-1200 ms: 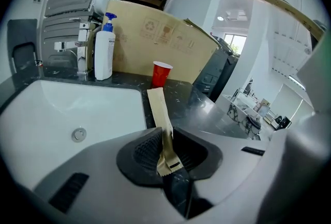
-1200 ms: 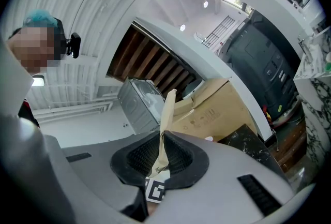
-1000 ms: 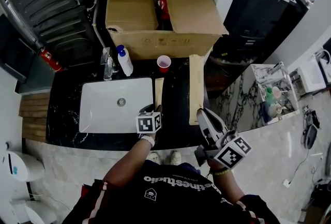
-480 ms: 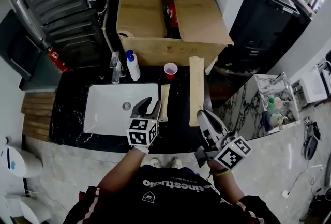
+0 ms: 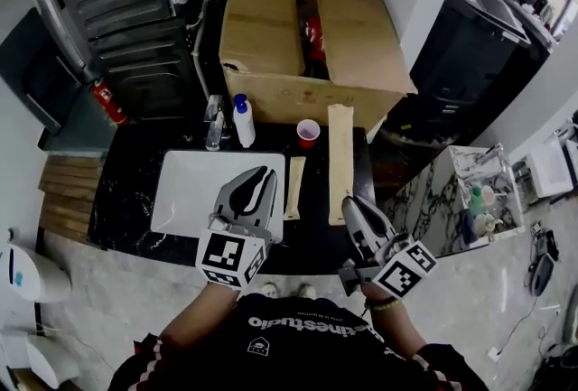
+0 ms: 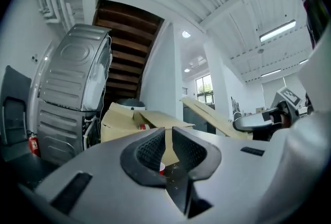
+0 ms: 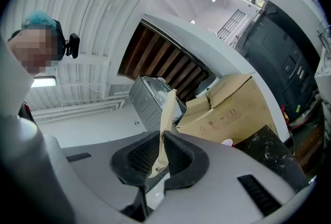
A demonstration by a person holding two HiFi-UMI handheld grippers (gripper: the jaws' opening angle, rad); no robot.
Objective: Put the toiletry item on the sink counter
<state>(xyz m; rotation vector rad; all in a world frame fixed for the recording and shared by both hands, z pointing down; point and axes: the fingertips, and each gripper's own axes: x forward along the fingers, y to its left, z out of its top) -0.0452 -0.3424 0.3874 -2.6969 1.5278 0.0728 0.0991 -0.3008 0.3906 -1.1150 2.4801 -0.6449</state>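
Since the cardboard box (image 5: 316, 28) takes up the upper middle of the head view, we log it first: flaps open, standing at the back of the black desk (image 5: 135, 181). The white sink (image 5: 194, 190) is set into the desk, centre left.

The left hand-held gripper (image 5: 262, 174) now hangs in front of the sink's right edge, raised toward the camera. A second ago it sat low at the desk, by the short paper sleeve. Its jaws have just been closing, down to a narrow gap with nothing between them: released.

The right hand-held gripper (image 5: 350, 202), right of centre, is clenched on the near end of the long paper sleeve (image 5: 339, 154), which reaches toward the box. We cannot tell whether that sleeve rests on the desk.

The short paper sleeve (image 5: 295, 186) lies flat on the desk just right of the sink, clear of both grippers. We judge that item delivered, and the long sleeve looks to be next.

A pump bottle (image 5: 242, 123) and a red cup (image 5: 308, 133) stand at the foot of the box.
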